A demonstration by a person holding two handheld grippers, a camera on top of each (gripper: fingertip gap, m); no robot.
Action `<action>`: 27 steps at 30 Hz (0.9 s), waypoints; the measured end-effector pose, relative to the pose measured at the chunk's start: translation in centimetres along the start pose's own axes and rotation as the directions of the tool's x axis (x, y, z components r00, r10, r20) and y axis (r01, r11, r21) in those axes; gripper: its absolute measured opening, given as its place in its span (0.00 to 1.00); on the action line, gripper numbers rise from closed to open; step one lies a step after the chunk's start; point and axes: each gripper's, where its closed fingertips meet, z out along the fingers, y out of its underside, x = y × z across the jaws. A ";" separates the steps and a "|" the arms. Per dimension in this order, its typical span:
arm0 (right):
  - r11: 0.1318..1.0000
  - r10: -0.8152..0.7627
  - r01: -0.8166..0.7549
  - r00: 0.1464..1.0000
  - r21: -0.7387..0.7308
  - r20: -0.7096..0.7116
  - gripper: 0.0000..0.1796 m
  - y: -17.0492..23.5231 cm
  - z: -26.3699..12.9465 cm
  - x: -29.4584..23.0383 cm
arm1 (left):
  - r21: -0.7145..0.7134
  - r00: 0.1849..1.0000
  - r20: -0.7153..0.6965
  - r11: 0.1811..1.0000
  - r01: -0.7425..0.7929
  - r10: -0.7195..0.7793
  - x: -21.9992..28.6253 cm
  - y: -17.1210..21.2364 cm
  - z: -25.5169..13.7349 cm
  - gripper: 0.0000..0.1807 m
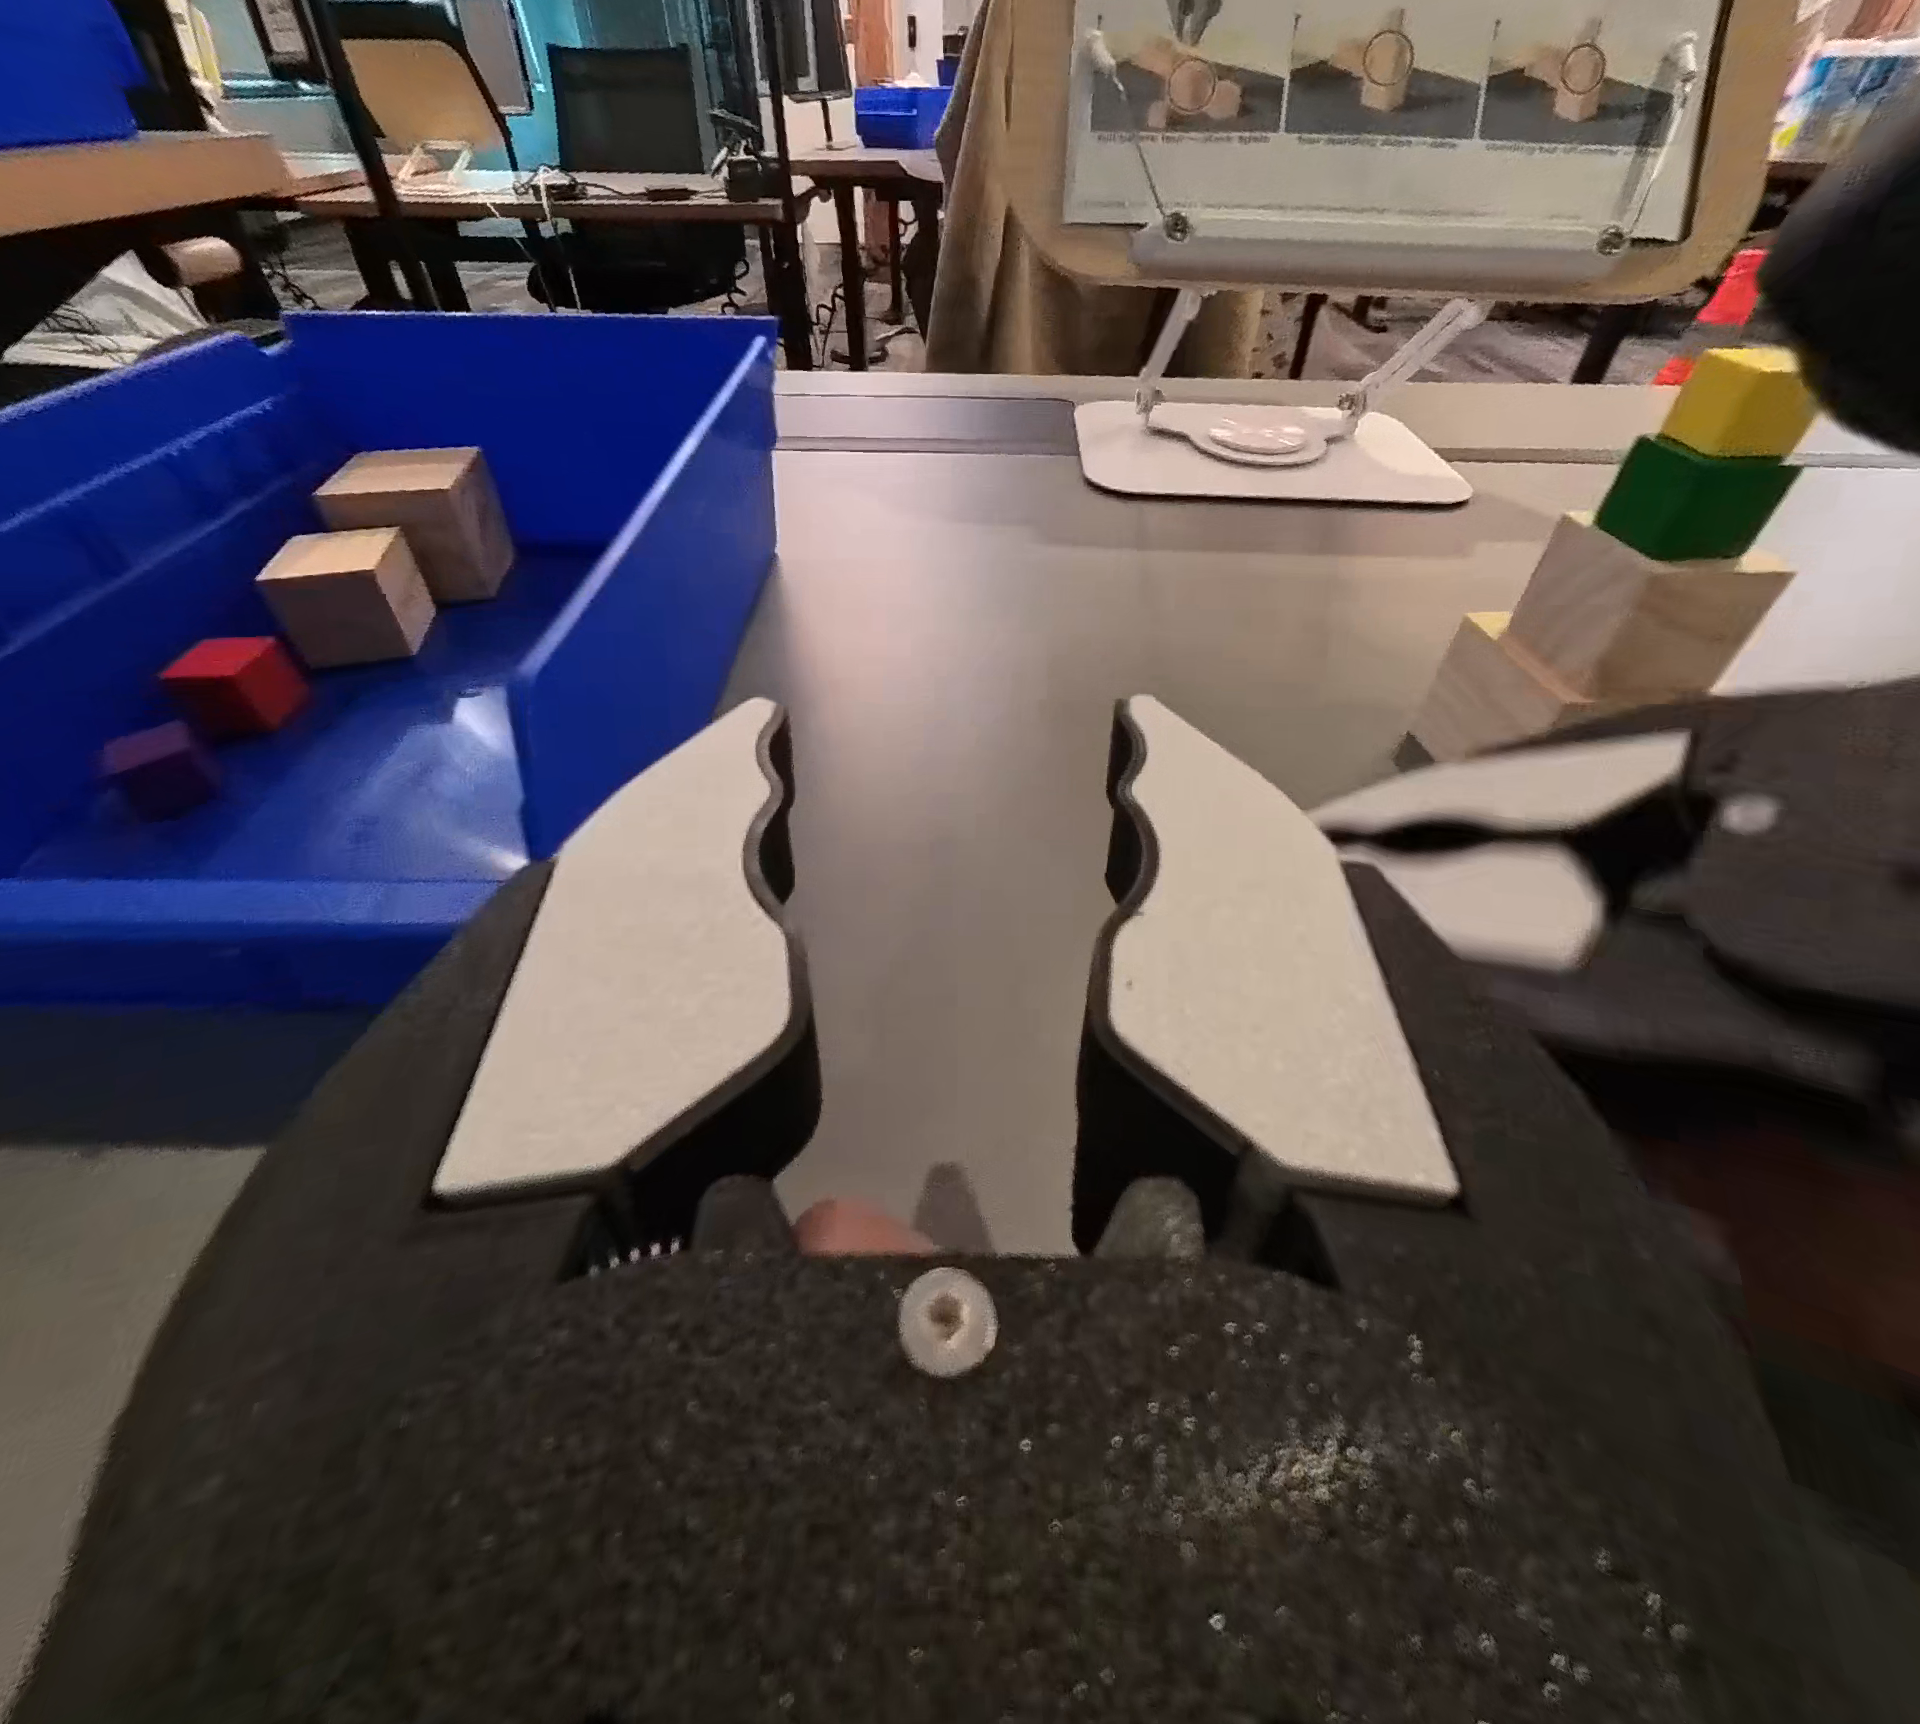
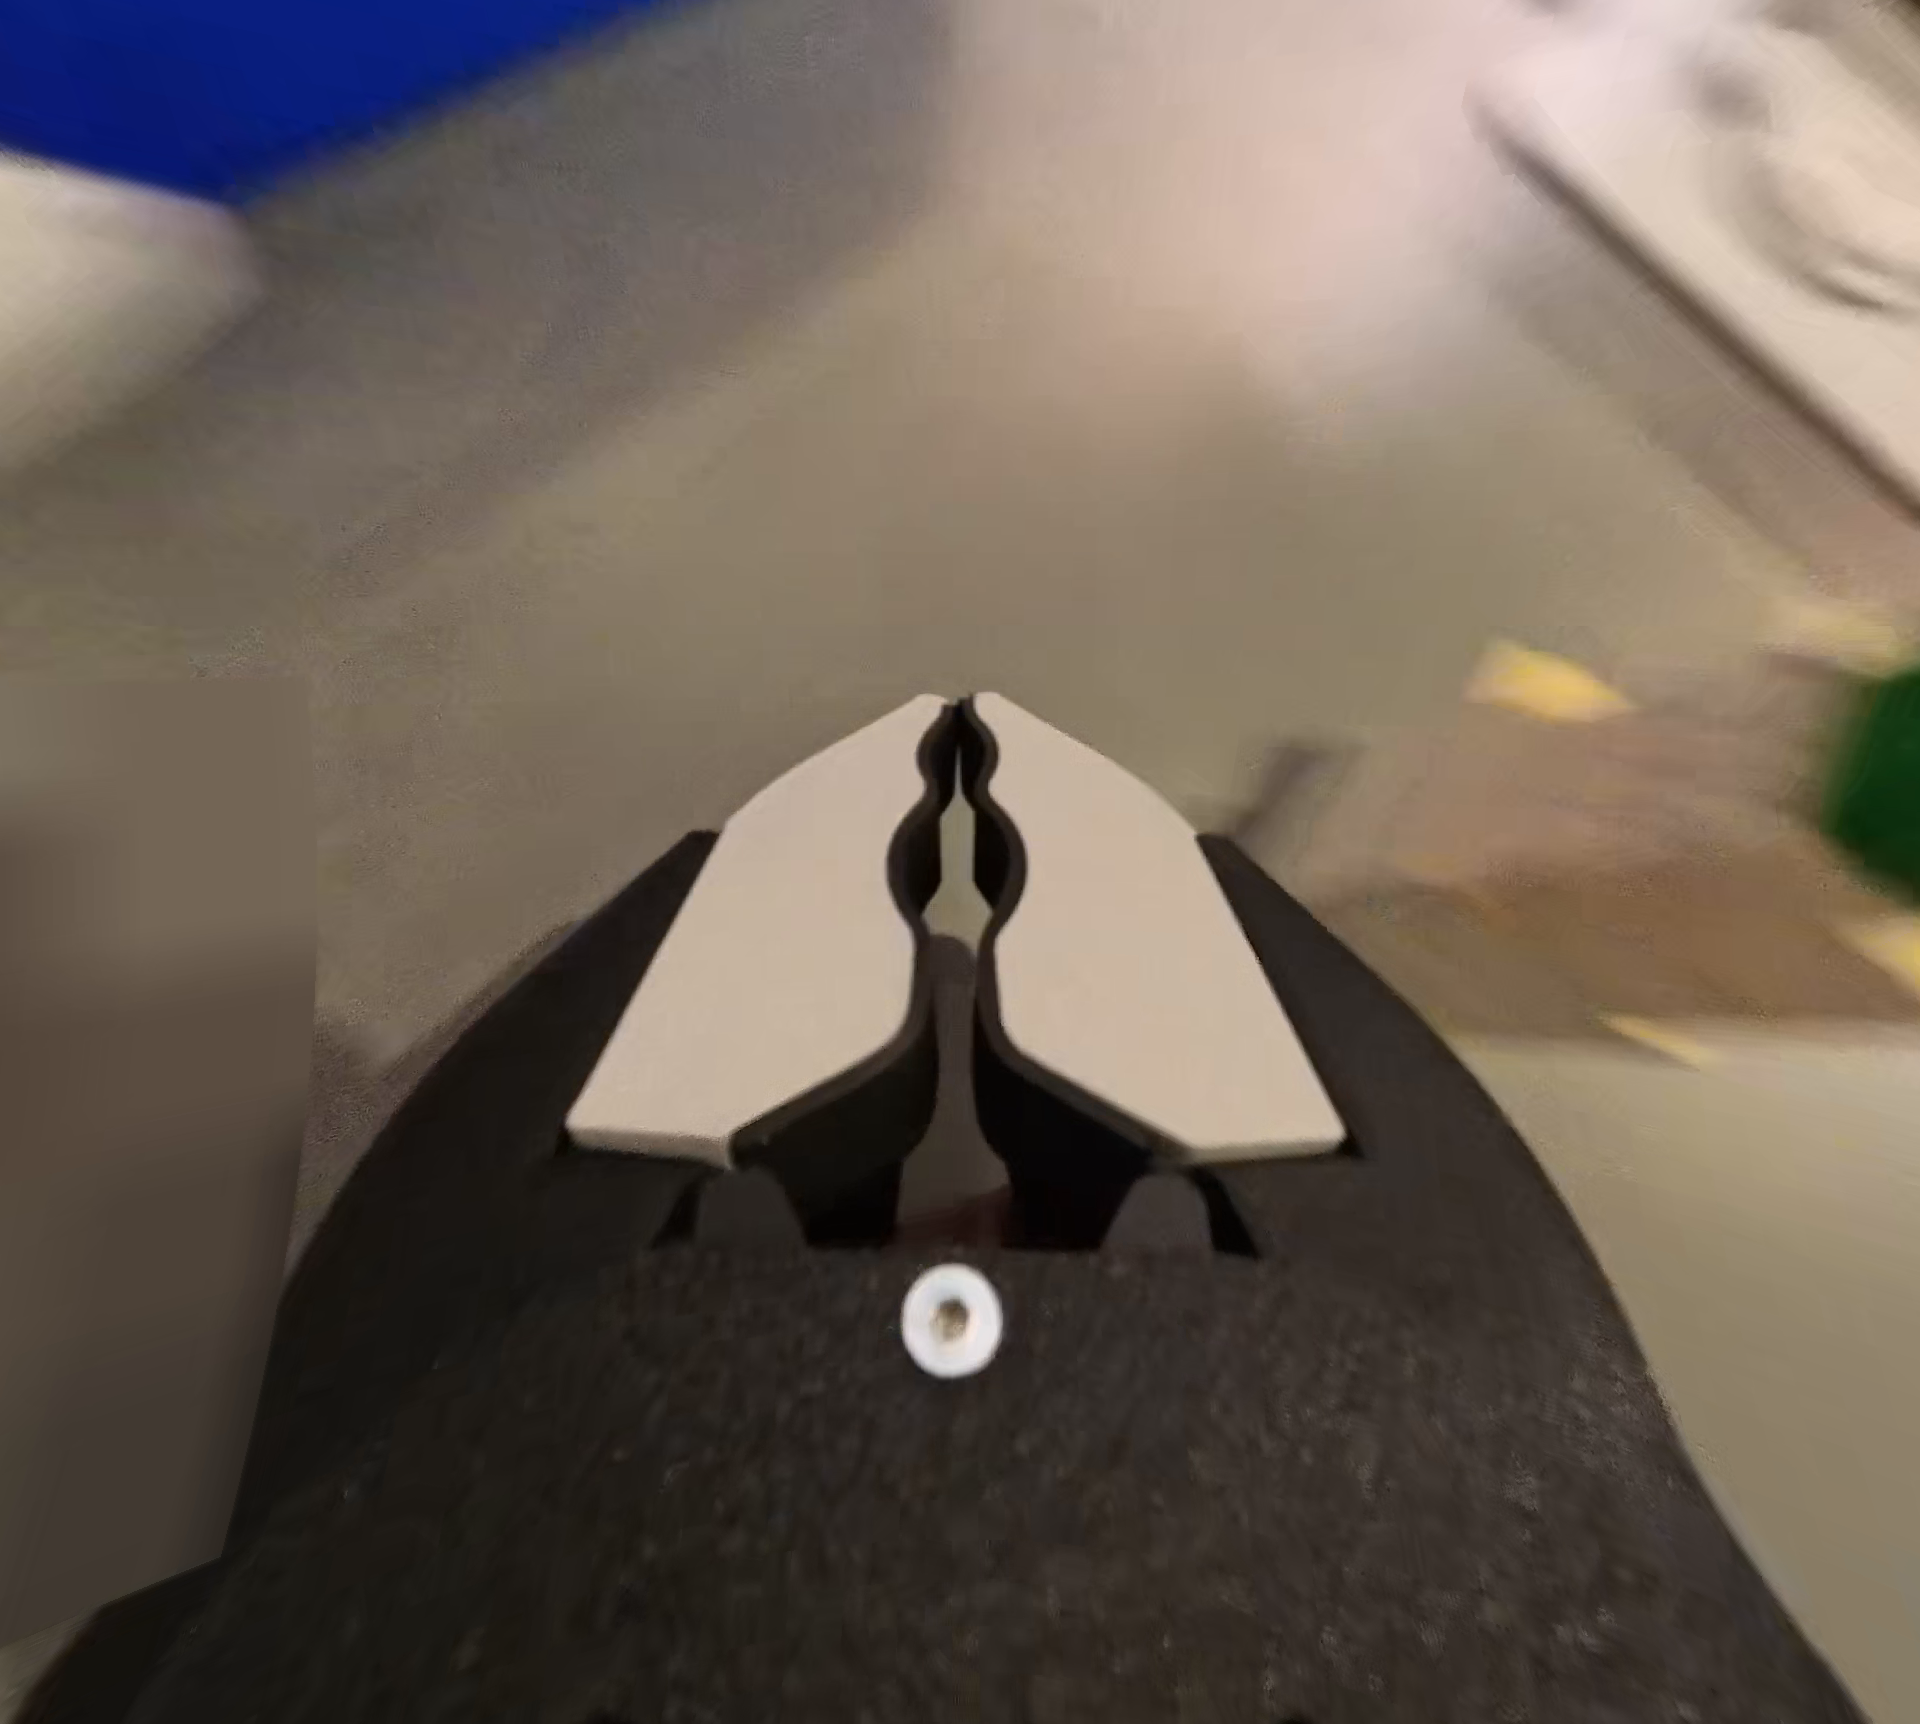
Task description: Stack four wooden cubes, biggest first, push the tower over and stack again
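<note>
Nearest the lens, my left gripper (image 1: 945,801) hangs with its jaws spread wide and empty over the grey table (image 1: 935,594). Beside it my right gripper (image 2: 958,706) has its fingertips pressed together on nothing. To the right stands the tower: yellow cube (image 1: 1745,401) on green cube (image 1: 1688,500) on two plain wooden cubes (image 1: 1621,625). At left, the blue bin (image 1: 644,531) holds two wooden cubes, a red cube (image 1: 234,682) and a purple cube (image 1: 161,770).

Left tool (image 1: 945,775) gapes; right tool (image 2: 961,700) is pinched closed.
</note>
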 end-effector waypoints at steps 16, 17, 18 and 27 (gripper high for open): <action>0.880 0.330 -0.303 0.944 0.365 -0.011 0.13 10.8 -15.7 14.9 | -0.038 0.978 -0.163 0.989 -0.142 0.134 8.1 1.1 -0.2 0.37; 0.871 0.338 -0.299 0.941 0.389 -0.033 0.16 10.8 -16.2 15.4 | -0.036 0.979 -0.162 0.991 -0.128 0.121 8.1 1.0 0.0 0.37; 0.878 0.343 -0.294 0.937 0.379 -0.068 0.19 11.3 -16.2 15.9 | -0.038 0.980 -0.168 0.993 -0.115 0.107 8.1 1.0 0.2 0.37; 0.905 0.319 -0.277 0.944 0.323 -0.084 0.20 11.8 -15.6 15.5 | -0.034 0.984 -0.164 0.996 -0.081 0.075 7.8 0.8 0.2 0.37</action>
